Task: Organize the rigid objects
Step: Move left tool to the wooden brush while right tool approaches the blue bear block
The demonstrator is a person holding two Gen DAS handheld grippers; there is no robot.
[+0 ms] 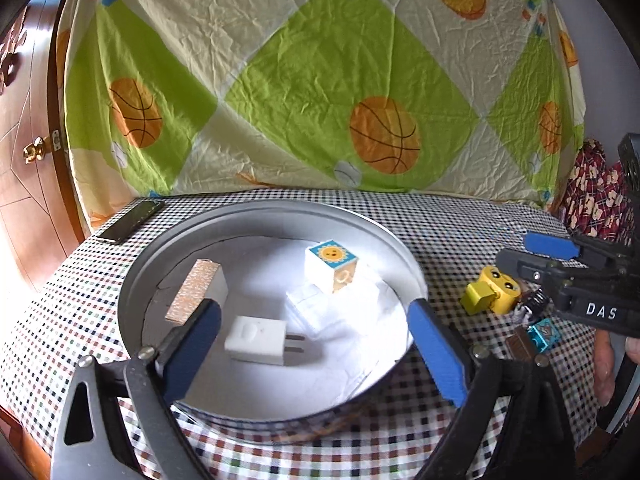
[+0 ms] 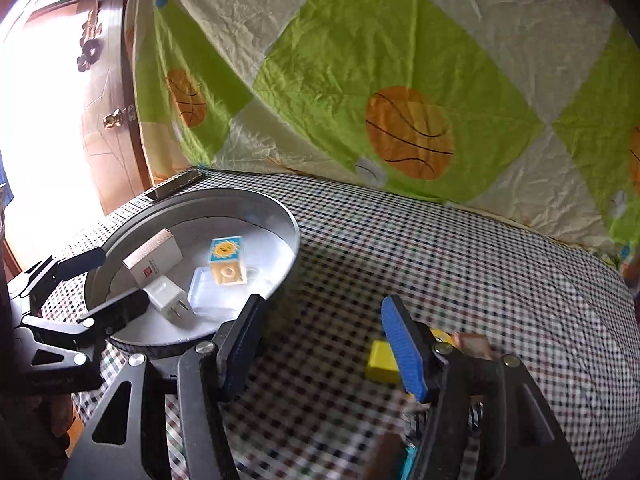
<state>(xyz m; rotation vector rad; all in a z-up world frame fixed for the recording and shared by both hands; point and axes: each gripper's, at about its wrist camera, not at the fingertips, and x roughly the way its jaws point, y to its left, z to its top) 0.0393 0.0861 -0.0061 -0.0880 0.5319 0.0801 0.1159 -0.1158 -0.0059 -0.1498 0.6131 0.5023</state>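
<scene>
Between the left gripper's [image 1: 314, 344] fingers, which stand wide apart with nothing held, lies the white charger [image 1: 258, 338] on the floor of the round tray [image 1: 134, 280]; ahead of them sit the sun cube [image 1: 331, 266] and a long box [image 1: 198, 290]. The right gripper [image 2: 320, 344] is about half open and empty over bare checked cloth, with the yellow block [image 2: 380, 362] just outside its right finger and partly hidden behind it.

The risk, as I judge it: that finger could knock the block aside if the gripper swings toward it without widening. Small dark and teal pieces [image 1: 540, 330] crowd close there and could be grabbed along with it. The tray rim [image 2: 294, 256] is raised, so a low carry could catch it.

Ahead of the right fingers the surface is open; the tray's near half has room.
</scene>
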